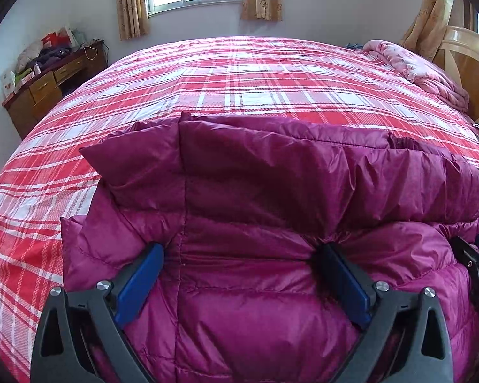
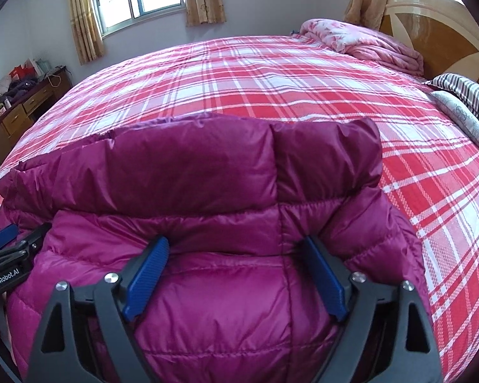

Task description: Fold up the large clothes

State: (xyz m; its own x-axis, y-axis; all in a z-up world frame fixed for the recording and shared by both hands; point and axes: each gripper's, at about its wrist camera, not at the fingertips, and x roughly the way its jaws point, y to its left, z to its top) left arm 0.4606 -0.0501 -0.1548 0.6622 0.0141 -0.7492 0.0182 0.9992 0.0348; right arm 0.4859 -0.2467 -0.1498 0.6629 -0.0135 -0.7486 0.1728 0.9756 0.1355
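While folded, magenta down jacket point(image 1: 255, 191), long axis crosswise on plaid bed point(image 1: 239, 73).

the folded jacket point(image 1: 271, 207) lies on the near part of the bed point(image 1: 239, 73) — a bunched quilt point(image 2: 361, 43) far right by the headboard point(image 2: 437, 32), a dresser point(image 1: 51, 86) off left.
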